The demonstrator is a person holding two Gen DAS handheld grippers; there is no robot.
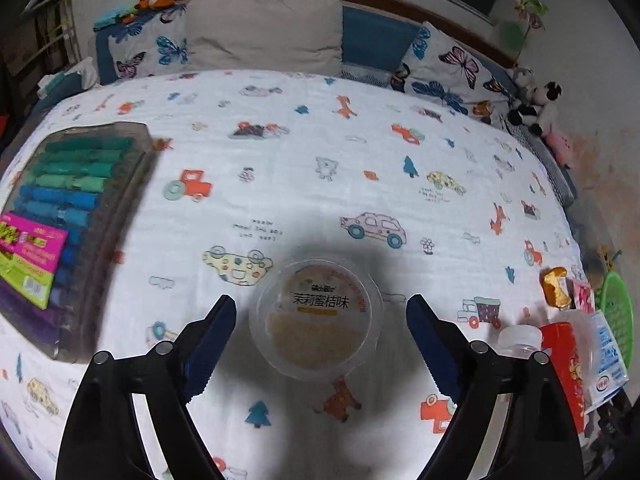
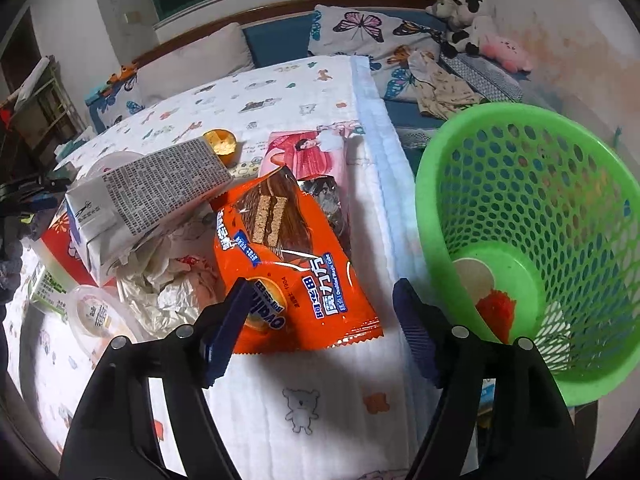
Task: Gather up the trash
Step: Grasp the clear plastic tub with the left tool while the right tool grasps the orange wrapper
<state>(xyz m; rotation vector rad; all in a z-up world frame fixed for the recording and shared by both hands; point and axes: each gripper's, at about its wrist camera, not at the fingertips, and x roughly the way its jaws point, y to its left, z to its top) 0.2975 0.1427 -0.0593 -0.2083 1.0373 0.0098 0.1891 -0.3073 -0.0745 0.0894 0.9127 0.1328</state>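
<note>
In the left wrist view a round clear plastic cup (image 1: 316, 320) with a yellow printed lid lies on the patterned bed sheet (image 1: 320, 160). My left gripper (image 1: 322, 302) is open around the cup, with a gap between it and each finger. In the right wrist view an orange snack wrapper (image 2: 288, 264) lies flat on the sheet. My right gripper (image 2: 323, 286) is open above the wrapper's near end, and its left finger overlaps the wrapper's edge. A green mesh basket (image 2: 520, 220) stands to the right, with a red scrap and a round lid at its bottom.
Left of the wrapper lie a white carton (image 2: 148, 200), crumpled paper (image 2: 168, 288), a red box (image 2: 60, 248), a clear lidded cup (image 2: 96, 316) and a pink packet (image 2: 312, 152). A case of markers (image 1: 72, 220) sits on the bed's left. Pillows and plush toys line the headboard.
</note>
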